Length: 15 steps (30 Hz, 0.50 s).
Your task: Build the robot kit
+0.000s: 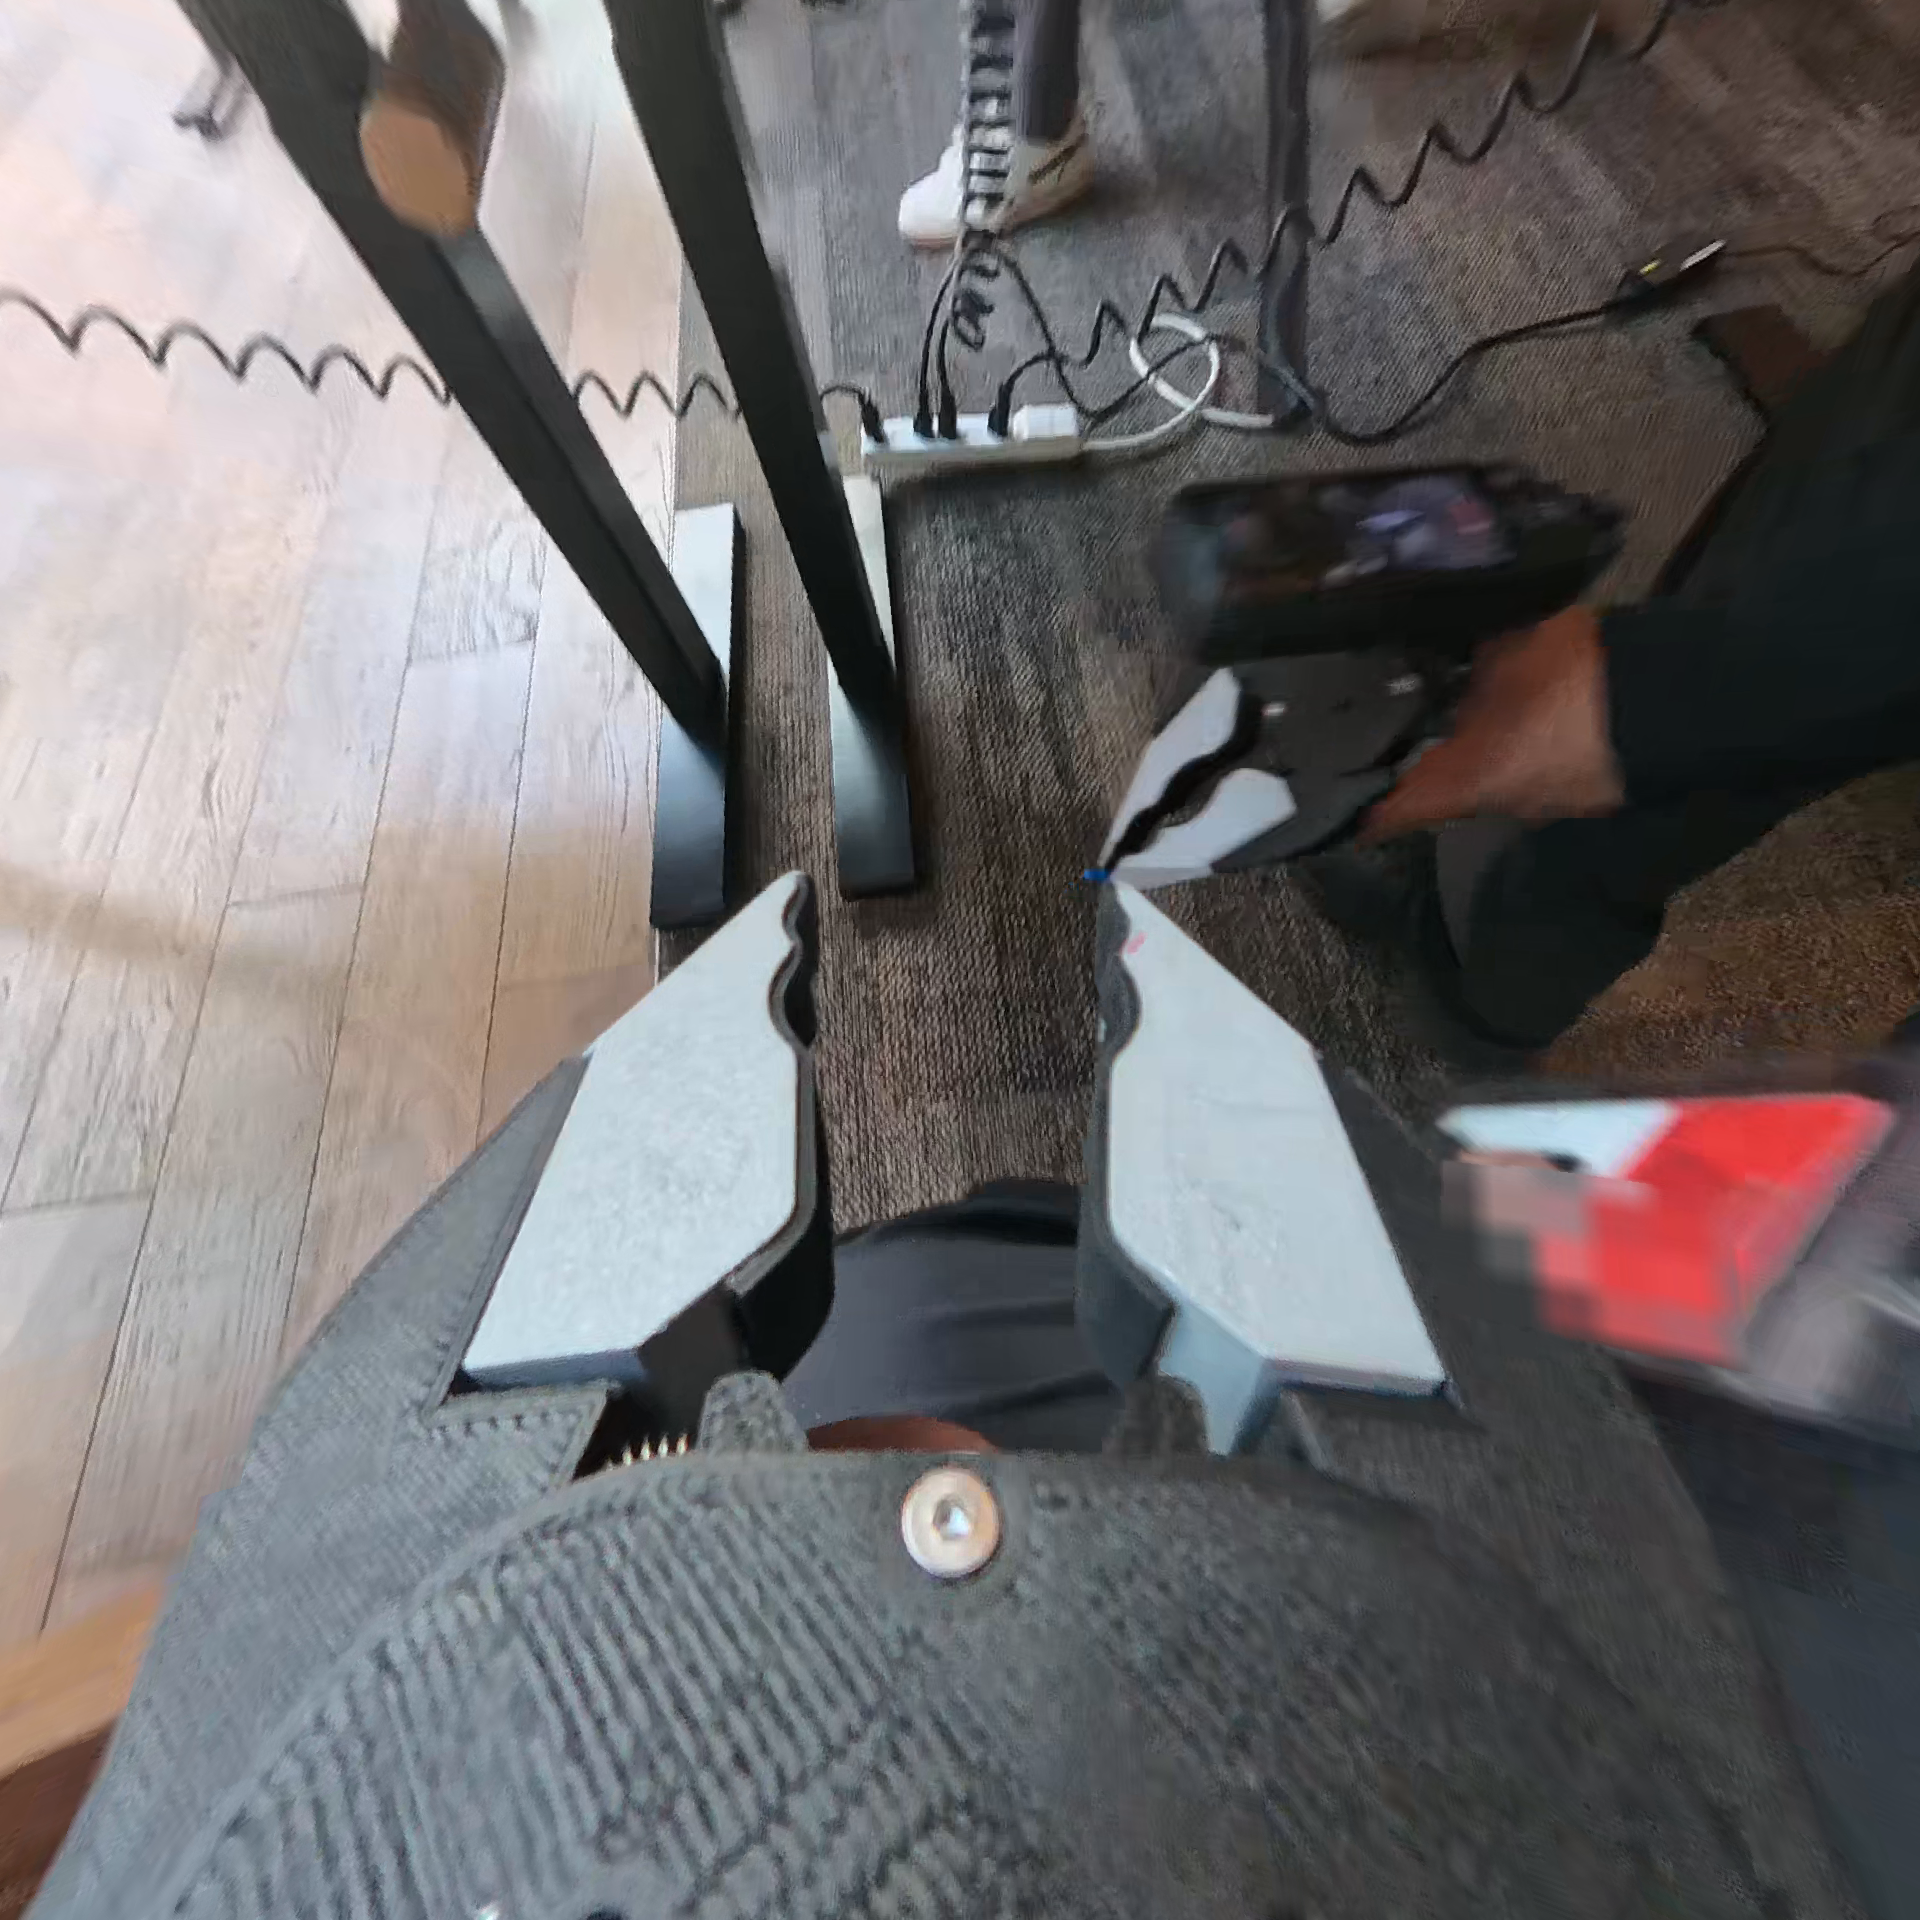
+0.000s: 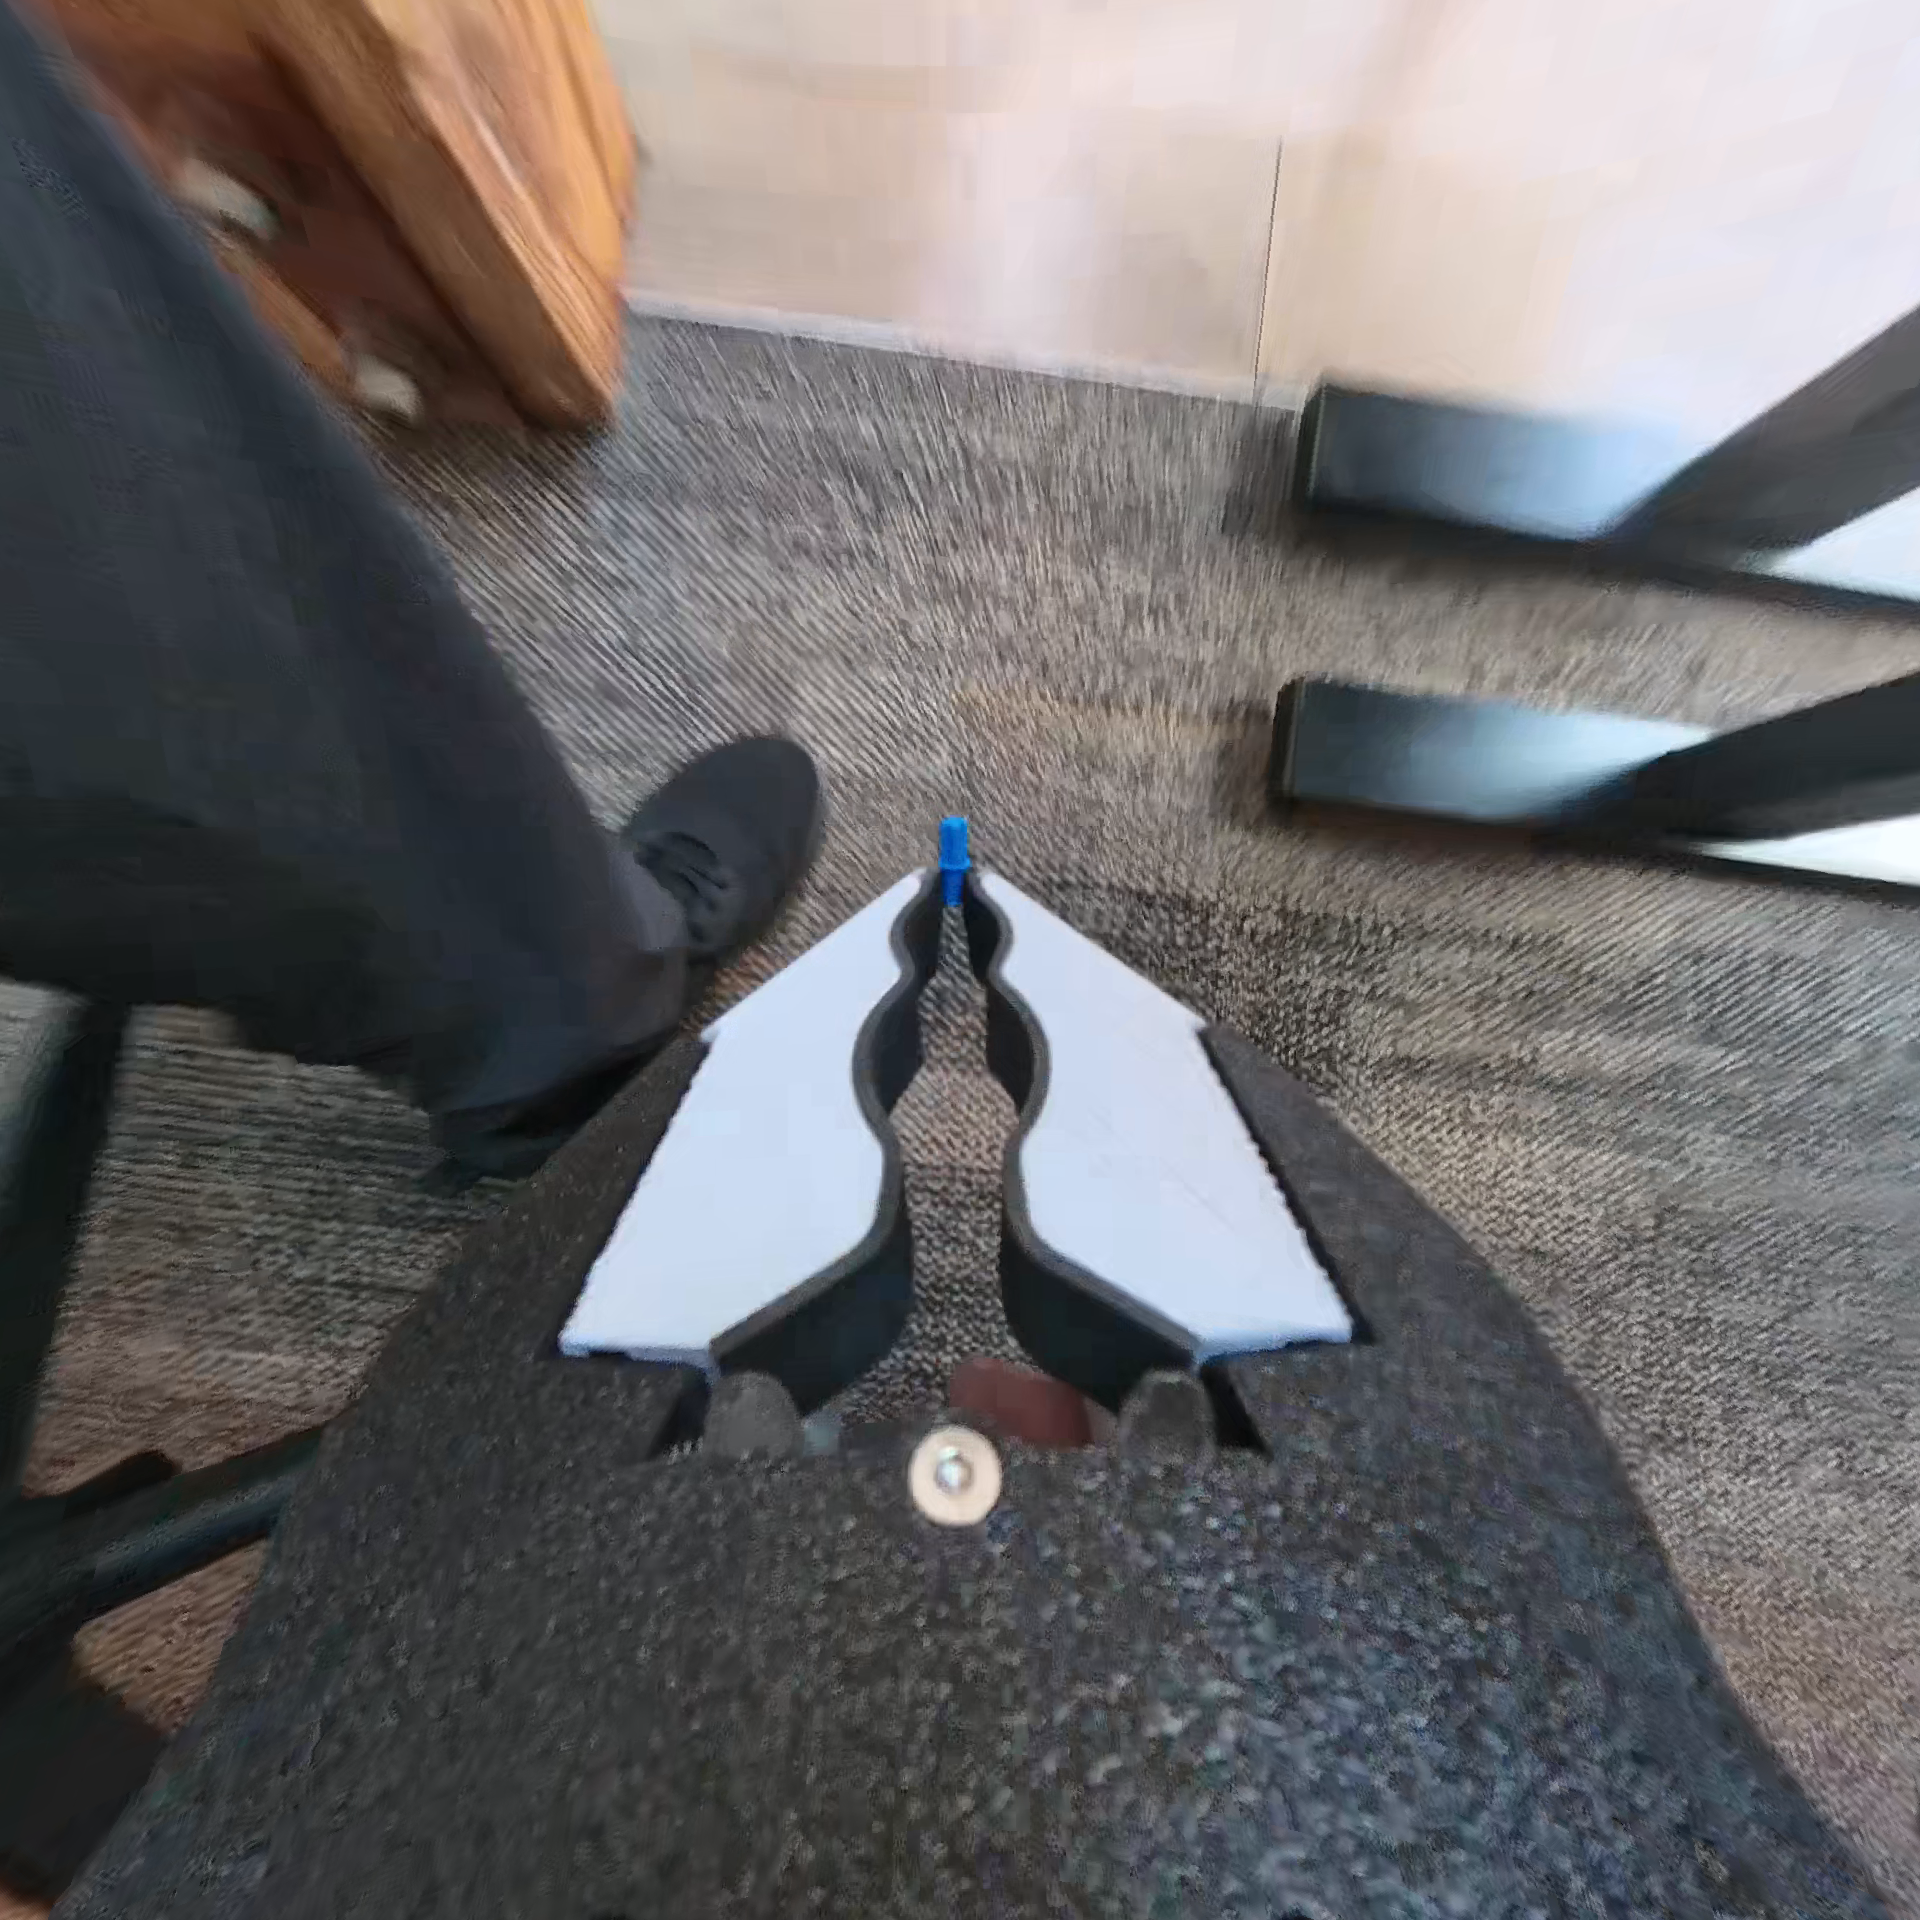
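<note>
My left gripper (image 1: pixel 956 894) is open and empty, held above the grey carpet (image 1: pixel 966 727). My right gripper (image 2: pixel 951 881) is shut on a small blue peg (image 2: pixel 952 844), which sticks out past its fingertips. In the left wrist view the right gripper (image 1: pixel 1103 871) is held by a hand (image 1: pixel 1507 727) at the right, and its tips, with a speck of the blue peg (image 1: pixel 1091 876), almost touch my left gripper's right fingertip (image 1: pixel 1127 935).
Two black table legs (image 1: pixel 769 416) with flat feet stand ahead on the carpet edge, beside a wood floor (image 1: pixel 260 727). A white power strip (image 1: pixel 971 436) with coiled cables lies beyond. A person's dark leg and black shoe (image 2: pixel 727 831) are at the left. A wooden cabinet (image 2: pixel 499 208) stands behind. The grippers' ends are close to 25 centimetres from one another.
</note>
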Tool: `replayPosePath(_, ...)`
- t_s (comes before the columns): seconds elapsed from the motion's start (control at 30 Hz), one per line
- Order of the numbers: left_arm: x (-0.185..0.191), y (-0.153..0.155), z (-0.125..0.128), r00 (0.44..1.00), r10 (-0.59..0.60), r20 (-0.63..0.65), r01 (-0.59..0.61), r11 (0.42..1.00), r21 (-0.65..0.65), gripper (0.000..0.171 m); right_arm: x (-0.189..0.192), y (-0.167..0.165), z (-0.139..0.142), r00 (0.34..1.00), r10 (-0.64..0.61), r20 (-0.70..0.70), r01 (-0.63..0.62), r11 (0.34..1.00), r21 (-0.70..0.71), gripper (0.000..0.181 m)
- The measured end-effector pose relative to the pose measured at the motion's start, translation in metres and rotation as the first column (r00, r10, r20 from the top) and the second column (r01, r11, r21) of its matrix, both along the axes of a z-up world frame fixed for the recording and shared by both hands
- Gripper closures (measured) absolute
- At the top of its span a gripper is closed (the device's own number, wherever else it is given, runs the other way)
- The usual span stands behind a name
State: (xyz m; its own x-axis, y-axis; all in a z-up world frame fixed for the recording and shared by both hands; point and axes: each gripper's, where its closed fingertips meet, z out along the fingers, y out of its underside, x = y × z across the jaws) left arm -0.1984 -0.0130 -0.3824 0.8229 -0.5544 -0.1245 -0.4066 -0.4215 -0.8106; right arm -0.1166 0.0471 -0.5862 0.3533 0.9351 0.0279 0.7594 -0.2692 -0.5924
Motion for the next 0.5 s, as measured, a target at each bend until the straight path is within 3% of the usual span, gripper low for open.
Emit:
replayPosePath(0.17,0.046,0.010,0.023,0.995,-0.092,0.047,0.088,0.994,0.070,0.129,0.043,-0.084,0.158,0.976,0.053,-0.211,-0.033,0.995,0.096,0.177)
replayPosePath(0.27,0.079,0.009,0.021,0.982,-0.185,-0.050,0.188,0.978,0.088,0.131,0.096,-0.132,0.245,0.955,0.047,-0.293,0.022,0.973,0.229,0.177)
replayPosePath(0.37,0.127,-0.002,0.024,0.945,-0.300,-0.133,0.312,0.946,0.084,0.131,0.170,-0.170,0.324,0.916,-0.051,-0.397,0.194,0.924,0.329,0.177)
replayPosePath(0.5,0.227,-0.044,0.074,0.886,-0.463,-0.026,0.461,0.875,0.150,0.130,0.296,-0.213,0.408,0.791,-0.233,-0.565,0.502,0.775,0.383,0.178)
